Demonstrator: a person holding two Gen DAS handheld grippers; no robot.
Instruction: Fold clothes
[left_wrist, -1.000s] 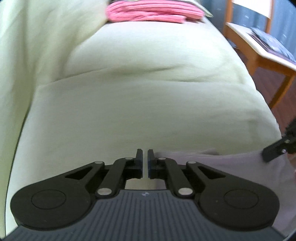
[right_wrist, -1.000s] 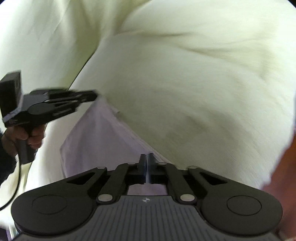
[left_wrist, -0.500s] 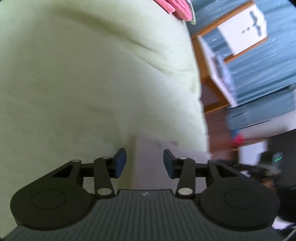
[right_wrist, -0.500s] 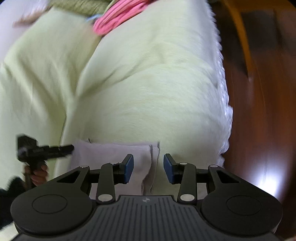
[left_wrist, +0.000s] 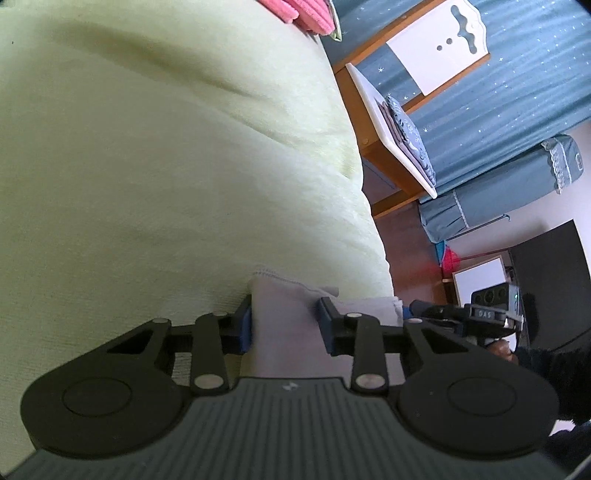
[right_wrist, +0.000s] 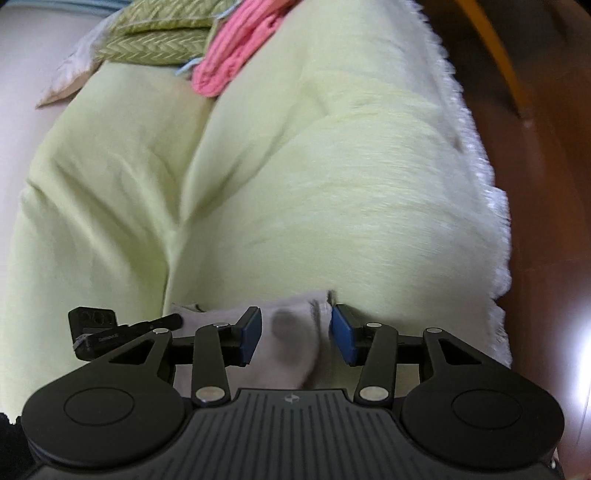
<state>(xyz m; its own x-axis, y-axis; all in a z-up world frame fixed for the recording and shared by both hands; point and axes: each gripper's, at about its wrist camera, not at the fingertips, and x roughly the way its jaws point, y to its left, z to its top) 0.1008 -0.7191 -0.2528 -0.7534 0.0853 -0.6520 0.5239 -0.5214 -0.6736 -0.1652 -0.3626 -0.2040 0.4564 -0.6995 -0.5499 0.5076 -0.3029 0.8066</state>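
Observation:
A folded pale lilac cloth (left_wrist: 288, 306) lies on the front of a pale green sofa cover (left_wrist: 166, 166). My left gripper (left_wrist: 285, 325) straddles one end of it; its jaws are closing with the cloth between them, pads close to its sides. My right gripper (right_wrist: 295, 332) straddles the other end of the cloth (right_wrist: 288, 343), jaws apart, with a gap beside the right pad. Each wrist view shows the other gripper at the far end of the cloth: the right one (left_wrist: 417, 306) and the left one (right_wrist: 173, 320).
A folded pink garment (right_wrist: 236, 51) and green patterned pillows (right_wrist: 162, 33) lie at the sofa's far end. A wooden chair (left_wrist: 388, 147) with folded blue cloth stands beside the sofa, by blue curtains. The sofa cover's fringed edge (right_wrist: 495, 206) drops to a wooden floor (right_wrist: 535, 184).
Both grippers were shut on the lilac cloth a second ago. They have let go, turned and come down, and their jaws now stand apart around the folded cloth's ends.

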